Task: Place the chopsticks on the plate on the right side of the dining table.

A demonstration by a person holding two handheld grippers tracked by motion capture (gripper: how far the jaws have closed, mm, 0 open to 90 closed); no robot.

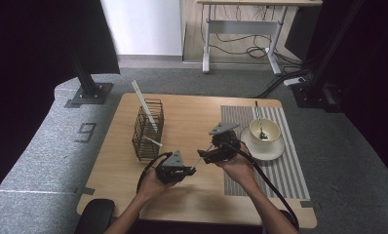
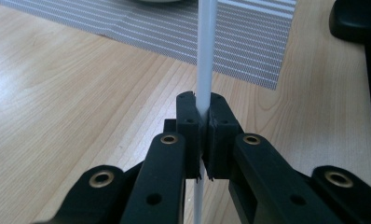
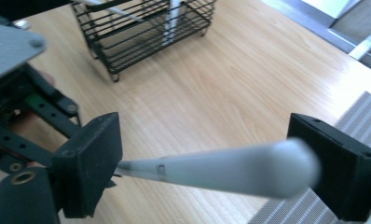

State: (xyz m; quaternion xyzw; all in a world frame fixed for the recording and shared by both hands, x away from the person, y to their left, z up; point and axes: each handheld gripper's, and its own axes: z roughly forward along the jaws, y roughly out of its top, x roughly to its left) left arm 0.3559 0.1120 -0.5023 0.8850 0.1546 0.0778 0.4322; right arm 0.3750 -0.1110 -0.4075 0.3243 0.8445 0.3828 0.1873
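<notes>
Pinching a thin white stick [image 2: 204,56] between their black pads, the left tongs [image 2: 203,126] are clenched hard on it, the shaft running straight out from the closed jaws over the wooden counter [image 2: 81,102]. In the right gripper view the same stick [image 3: 221,170] is lying across the gap of the right tongs [image 3: 207,163], whose jaws are standing wide and released, neither pad pressing it. It is looking like a smooth, rounded, pale plastic or coated utensil handle with small printed lettering, likely a chopstick, though I cannot be sure. It is probably weighing very little and staying stiff, but its slick finish is likely to let it slide or swivel in a single pinch, so gripping near the middle with flat pads squarely across the shaft seems safest.

Farther out, a black wire basket [image 1: 147,130] is standing on the counter, holding more white sticks [image 1: 145,105] leaning upright. To the right, a grey striped woven placemat [image 1: 280,165] is carrying a pale saucer [image 1: 262,152] and a cream cup [image 1: 265,129] with a metal spoon [image 1: 259,122] inside.
</notes>
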